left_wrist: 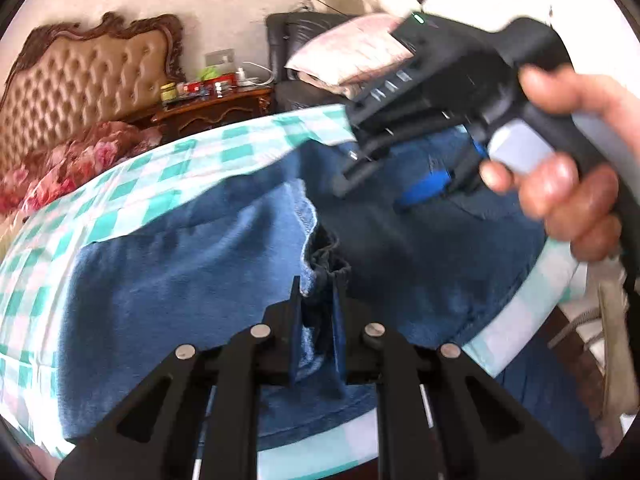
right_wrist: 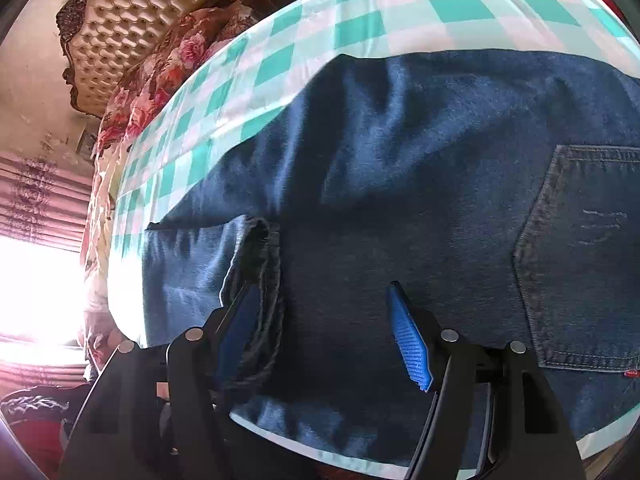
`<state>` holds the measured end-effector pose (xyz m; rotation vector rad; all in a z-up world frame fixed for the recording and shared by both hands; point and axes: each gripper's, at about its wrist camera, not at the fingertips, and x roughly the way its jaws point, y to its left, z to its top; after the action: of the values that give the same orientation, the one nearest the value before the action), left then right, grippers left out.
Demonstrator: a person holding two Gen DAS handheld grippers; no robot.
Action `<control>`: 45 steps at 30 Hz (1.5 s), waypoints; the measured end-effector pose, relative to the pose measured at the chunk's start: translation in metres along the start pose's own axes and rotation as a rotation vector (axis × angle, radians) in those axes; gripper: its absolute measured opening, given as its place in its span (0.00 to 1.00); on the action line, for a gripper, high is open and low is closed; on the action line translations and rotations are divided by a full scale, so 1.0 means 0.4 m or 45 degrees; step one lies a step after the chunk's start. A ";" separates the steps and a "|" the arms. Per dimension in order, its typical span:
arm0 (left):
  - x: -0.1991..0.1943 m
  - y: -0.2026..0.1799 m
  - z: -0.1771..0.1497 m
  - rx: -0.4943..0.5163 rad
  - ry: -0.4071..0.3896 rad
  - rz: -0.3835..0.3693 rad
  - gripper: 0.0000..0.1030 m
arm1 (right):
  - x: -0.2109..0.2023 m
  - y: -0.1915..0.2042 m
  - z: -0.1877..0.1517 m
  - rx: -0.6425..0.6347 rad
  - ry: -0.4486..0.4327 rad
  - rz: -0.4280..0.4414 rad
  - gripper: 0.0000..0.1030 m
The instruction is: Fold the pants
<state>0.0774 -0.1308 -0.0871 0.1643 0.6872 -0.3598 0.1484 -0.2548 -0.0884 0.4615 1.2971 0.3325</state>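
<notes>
Blue jeans point(left_wrist: 180, 272) lie folded on a teal-and-white checked cloth point(left_wrist: 120, 184). My left gripper point(left_wrist: 316, 300) is shut on a bunched dark hem of the jeans point(left_wrist: 328, 264) at the near edge. In the right wrist view the jeans point(right_wrist: 400, 168) fill the frame, with a back pocket point(right_wrist: 584, 256) at the right. My right gripper point(right_wrist: 320, 300) is open just above the denim, its left finger beside a leg hem point(right_wrist: 260, 248) and holding nothing. It also shows in the left wrist view point(left_wrist: 440, 92), held in a hand over the jeans.
A tufted headboard point(left_wrist: 80, 76) and floral bedding point(left_wrist: 72, 160) are at the back left. A dark wooden nightstand point(left_wrist: 216, 108) with small items stands behind the cloth. A black chair with a pink pillow point(left_wrist: 352, 52) is at the back. A bright window point(right_wrist: 36, 288) is at the left.
</notes>
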 end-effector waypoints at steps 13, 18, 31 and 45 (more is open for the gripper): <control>-0.060 0.127 0.013 -0.231 -0.059 -0.034 0.13 | 0.052 0.036 -0.015 0.133 0.172 0.391 0.70; -0.062 0.116 0.006 -0.231 -0.053 -0.062 0.13 | 0.088 0.077 -0.007 0.099 0.194 0.507 0.74; -0.023 -0.046 0.008 -0.001 -0.010 -0.170 0.12 | 0.045 0.115 0.016 -0.065 0.057 0.072 0.11; -0.044 0.199 -0.024 -0.543 -0.048 -0.273 0.36 | 0.091 0.114 -0.011 -0.295 -0.066 -0.175 0.11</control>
<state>0.0891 -0.0498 -0.0806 -0.3224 0.7312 -0.4117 0.1539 -0.1972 -0.0968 0.1831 1.2160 0.3484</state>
